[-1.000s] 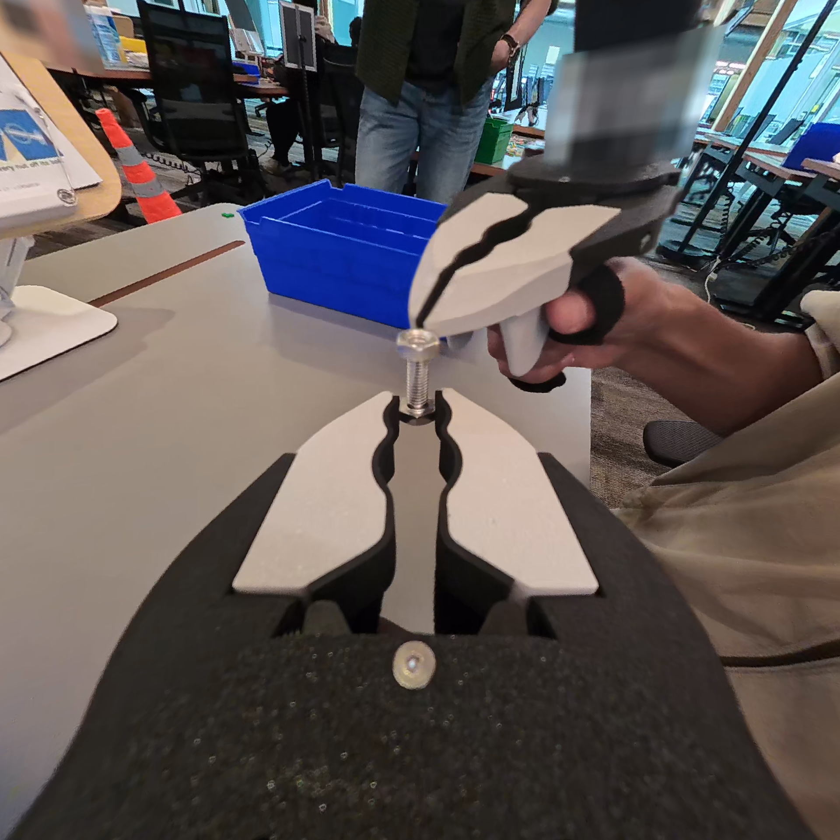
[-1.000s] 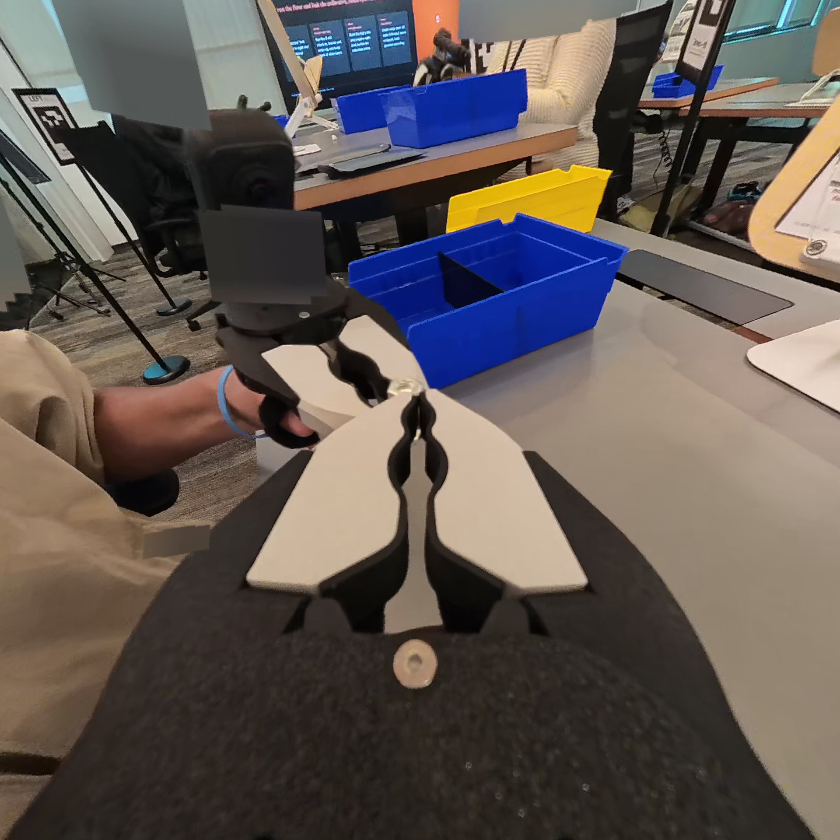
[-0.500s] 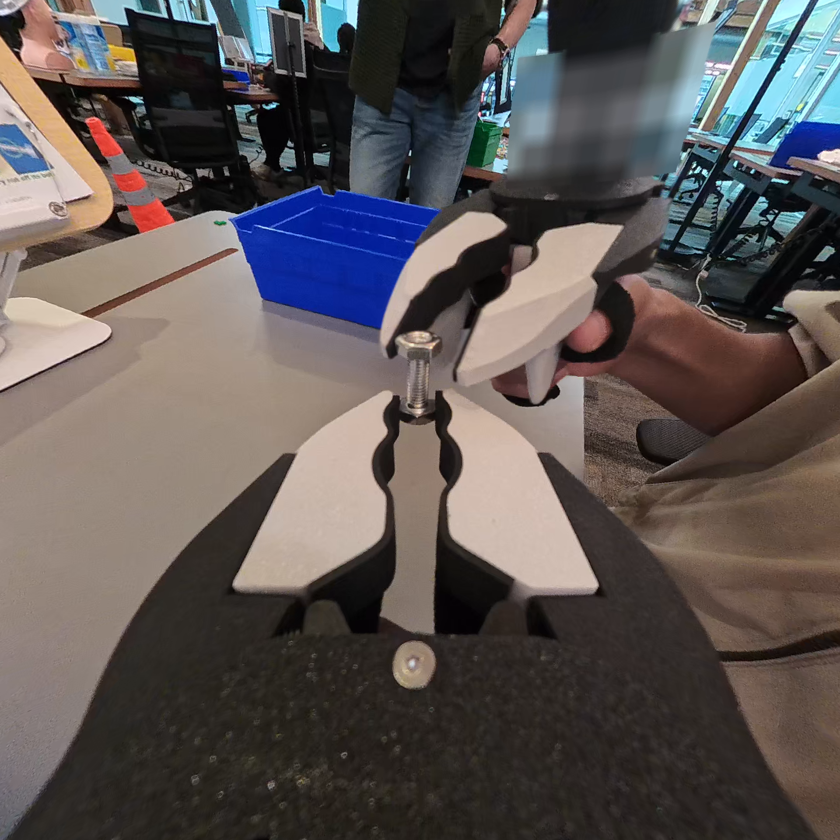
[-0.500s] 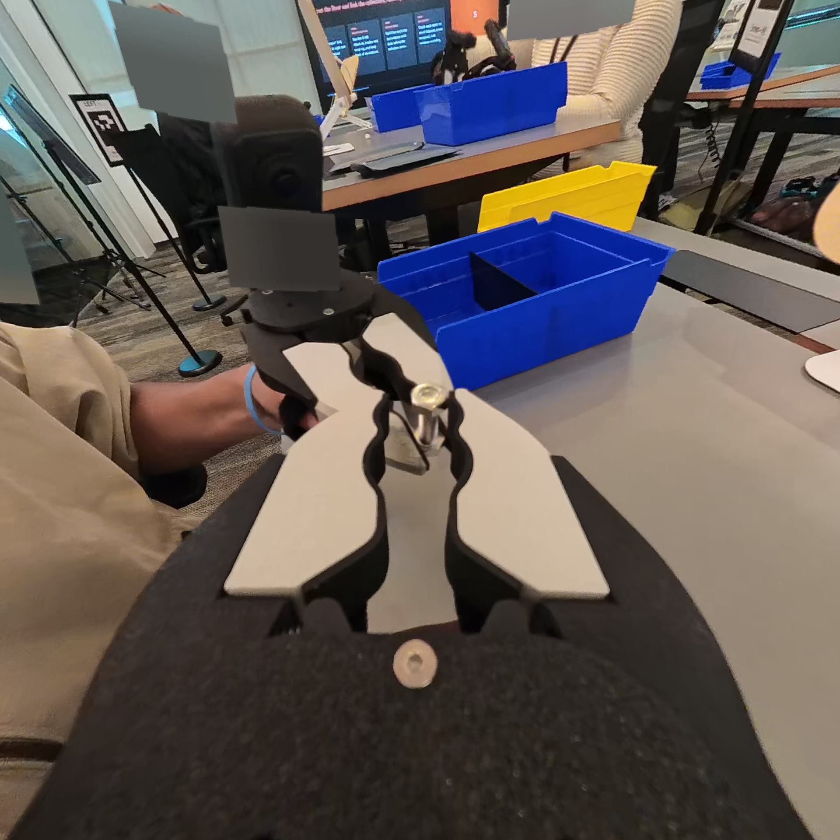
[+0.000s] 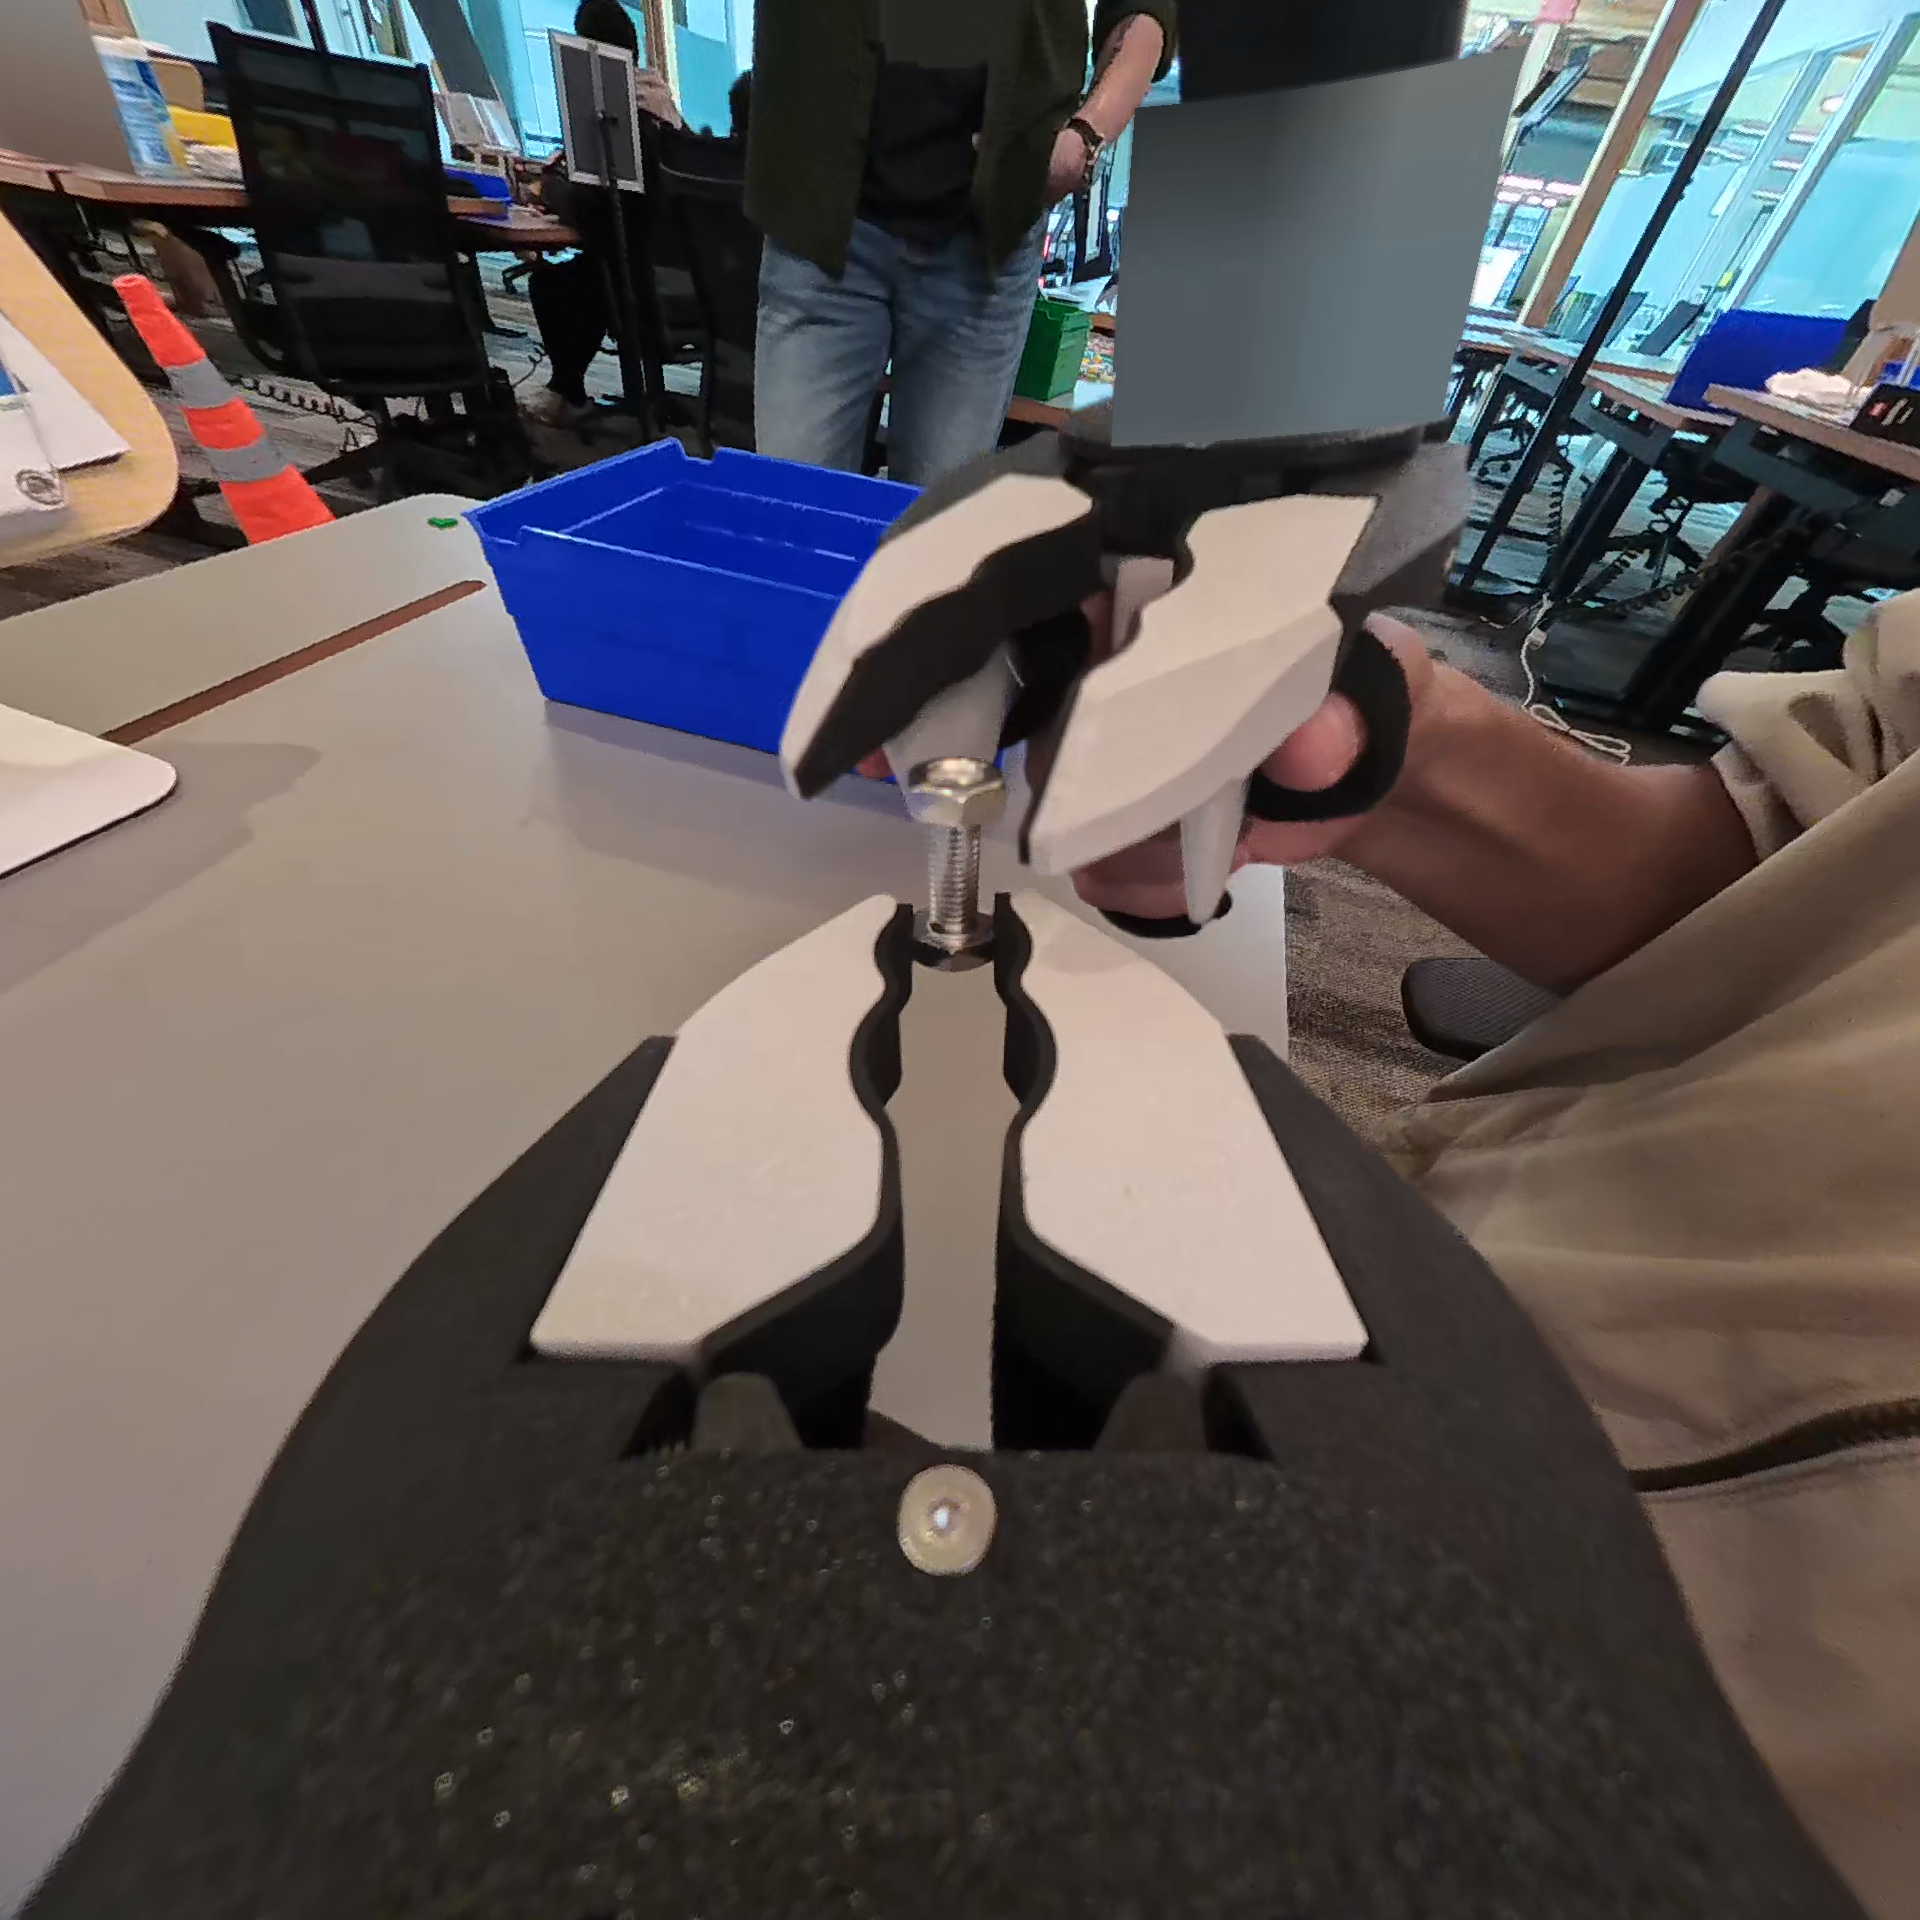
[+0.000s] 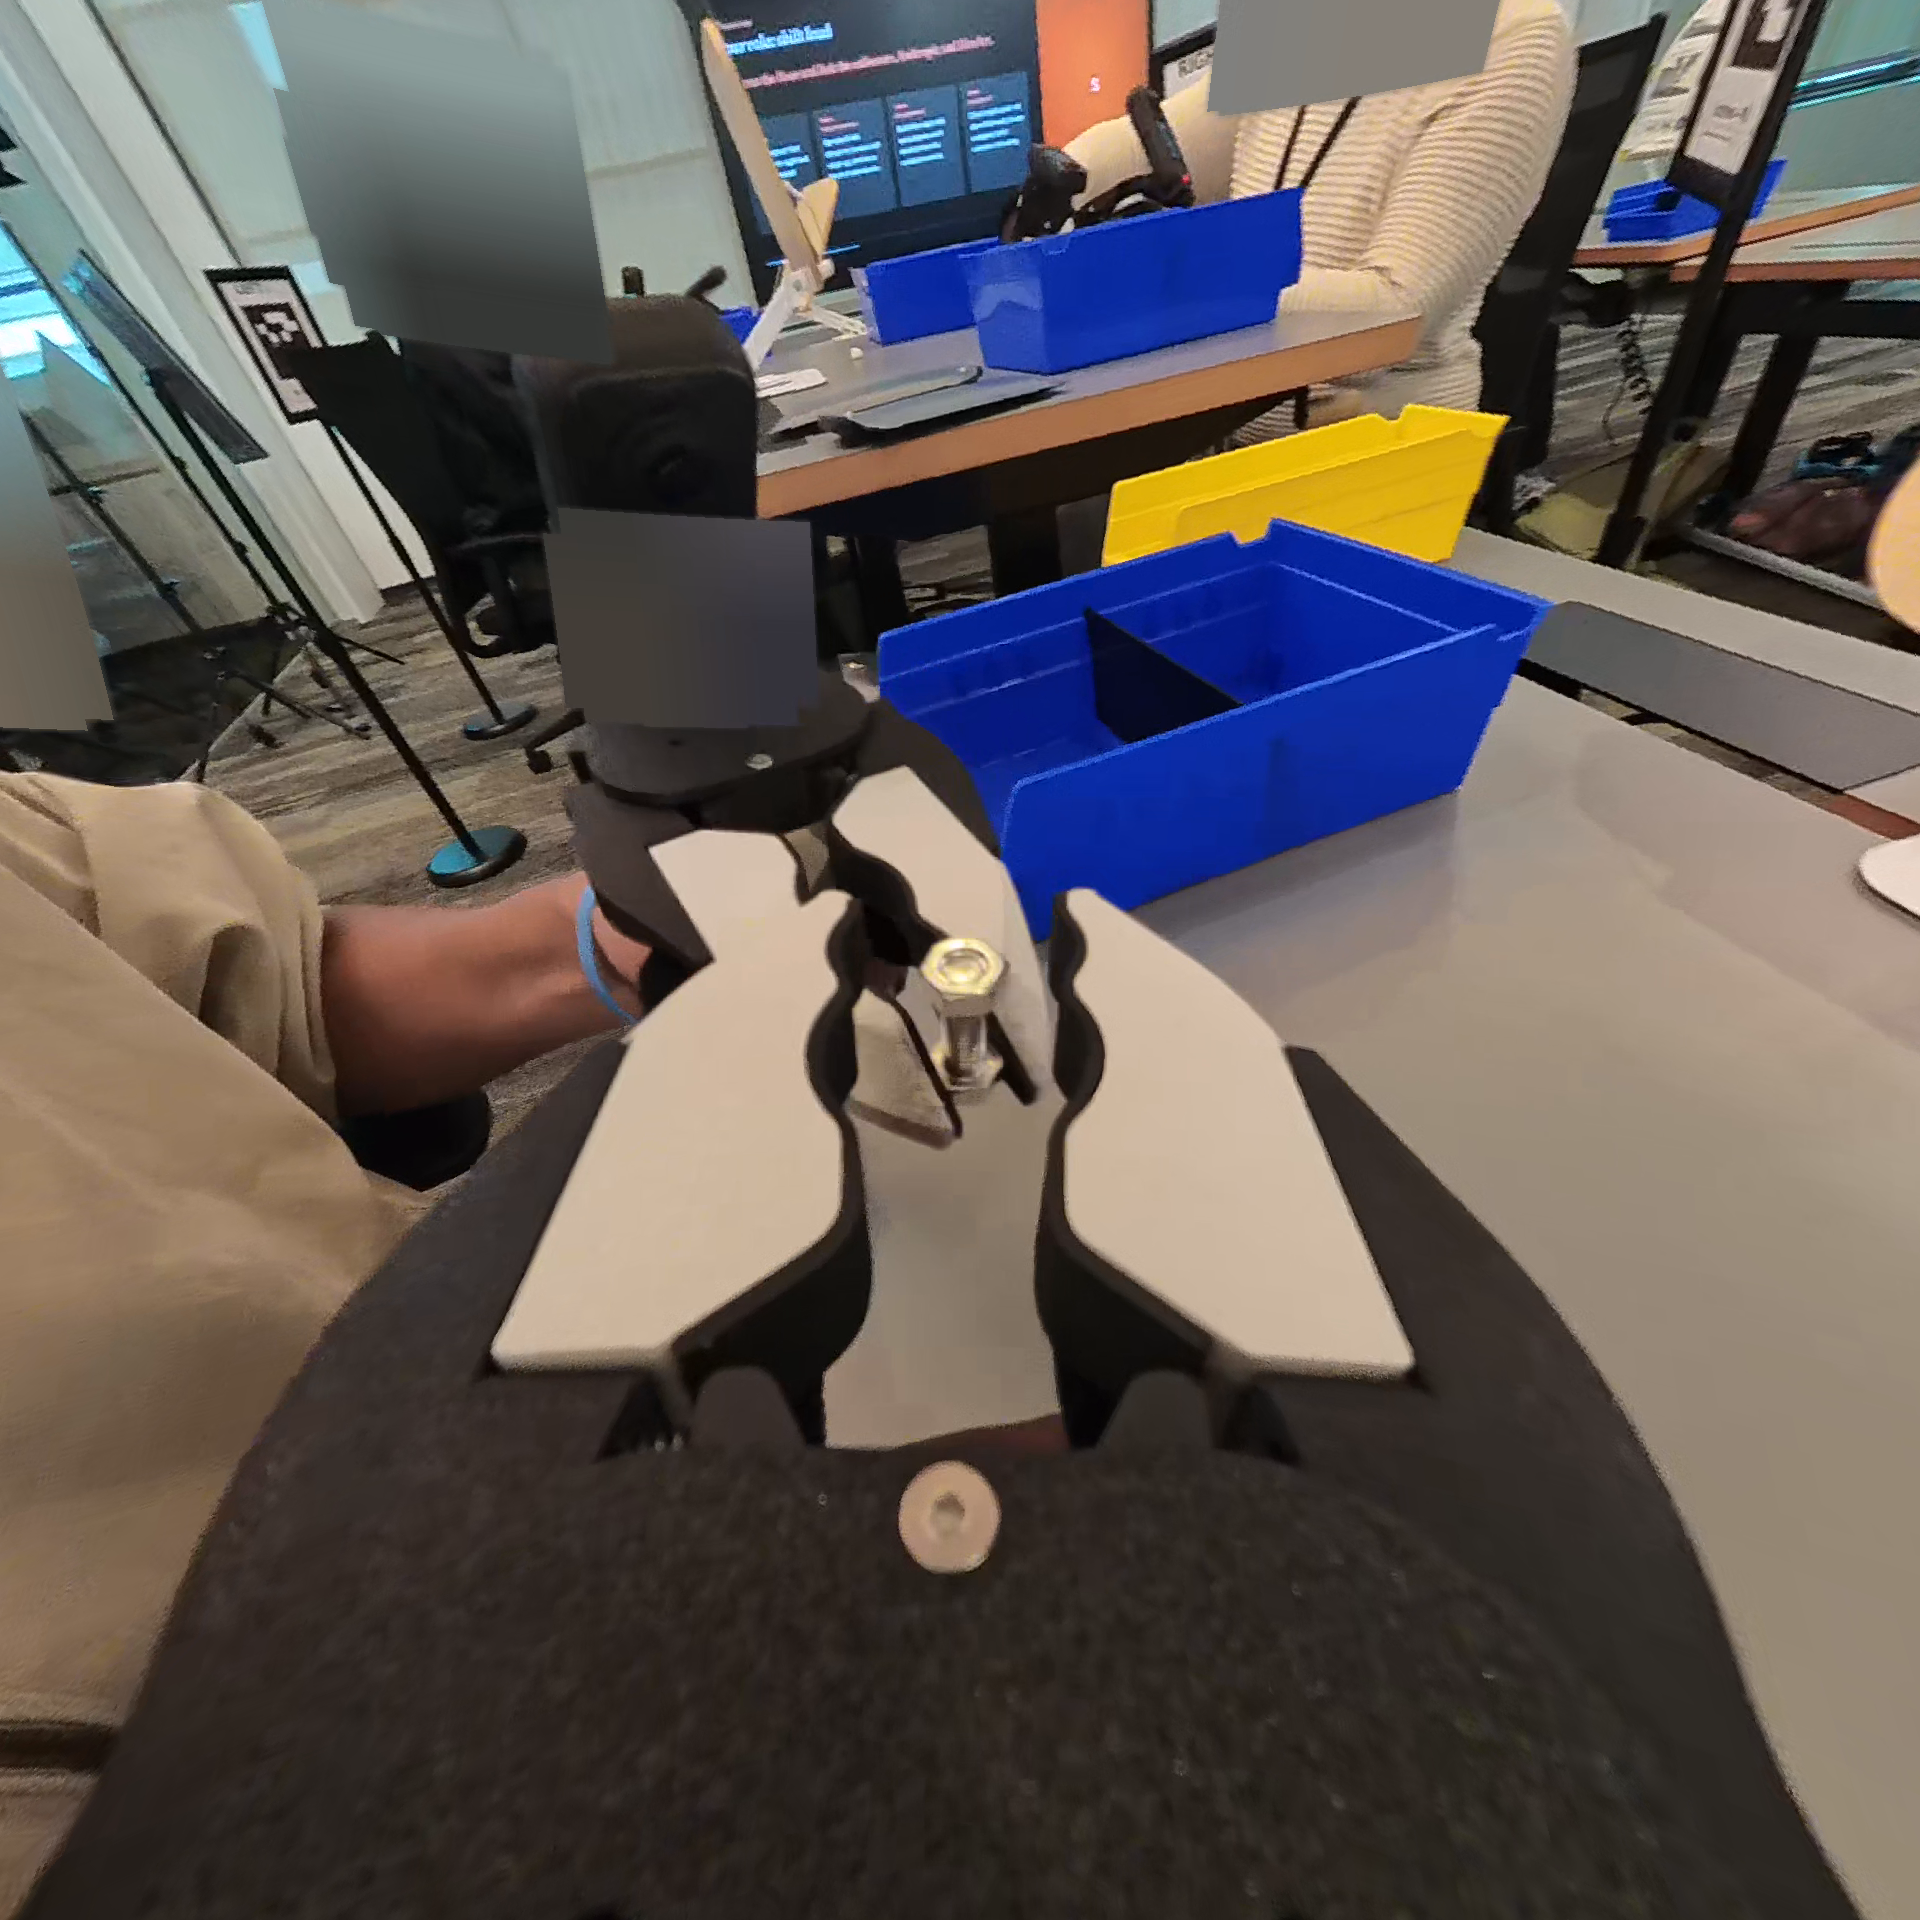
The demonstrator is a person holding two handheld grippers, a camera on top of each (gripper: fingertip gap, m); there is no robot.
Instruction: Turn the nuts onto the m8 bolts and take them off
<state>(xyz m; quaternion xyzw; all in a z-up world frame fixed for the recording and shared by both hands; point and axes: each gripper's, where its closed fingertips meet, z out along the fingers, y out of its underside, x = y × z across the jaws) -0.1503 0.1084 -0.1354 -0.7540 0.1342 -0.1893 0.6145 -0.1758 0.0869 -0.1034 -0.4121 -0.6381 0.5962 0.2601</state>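
Observation:
A silver M8 bolt (image 5: 952,883) stands upright, its lower end clamped in the tips of my left gripper (image 5: 951,920), which is shut on it just above the grey table (image 5: 312,1039). A hex nut (image 5: 954,792) sits at the top of the thread. My right gripper (image 6: 951,961) is open, with its fingers either side of the nut (image 6: 963,974) and not touching it. In the left wrist view the right gripper (image 5: 920,816) hangs tilted over the nut. The left gripper (image 6: 977,1086) also shows in the right wrist view.
A blue divided bin (image 6: 1247,810) stands on the table just beyond the bolt; it also shows in the left wrist view (image 5: 675,613). A yellow bin (image 6: 1299,488) lies behind it. A white stand base (image 5: 62,779) is far left. A person (image 5: 894,312) stands past the table. Less than 4 cm separates the two grippers' tips.
My right gripper was shut on the nut a second ago; it has opened and drawn back a little. The left gripper and the bolt have stayed in place.

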